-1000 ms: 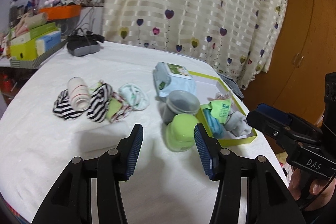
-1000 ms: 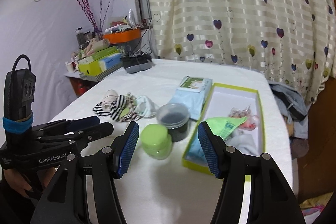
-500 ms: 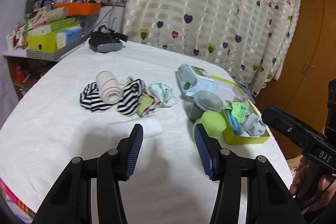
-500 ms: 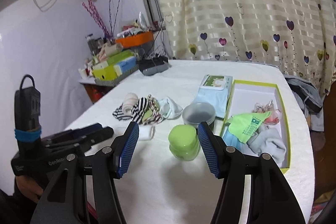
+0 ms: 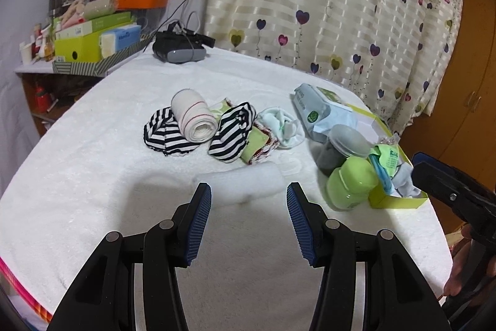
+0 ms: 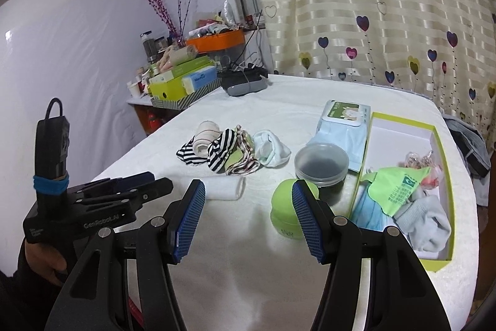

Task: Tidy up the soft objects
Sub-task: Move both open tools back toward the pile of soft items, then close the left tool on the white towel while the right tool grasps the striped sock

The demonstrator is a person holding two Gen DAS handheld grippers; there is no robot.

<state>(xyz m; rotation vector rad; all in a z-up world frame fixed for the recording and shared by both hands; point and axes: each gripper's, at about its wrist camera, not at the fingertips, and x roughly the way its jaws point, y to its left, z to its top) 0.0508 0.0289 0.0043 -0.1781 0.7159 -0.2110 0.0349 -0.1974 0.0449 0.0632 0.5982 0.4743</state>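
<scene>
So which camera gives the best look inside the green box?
The right wrist view: it looks down into the green box, showing its white floor and contents. The left wrist view shows the box edge-on, partly behind the green jar.

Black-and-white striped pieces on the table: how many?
2: one striped piece under the rolled beige sock, another striped piece just right of it. More may be hidden.

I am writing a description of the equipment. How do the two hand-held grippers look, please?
Both are black plastic with ribbed blue pads. The left hand-held gripper has white "GenRobot.AI" lettering, a black upright block with a cable loop and a blue band. The right hand-held gripper looks alike. A dark sleeve shows at the left hand.
</scene>
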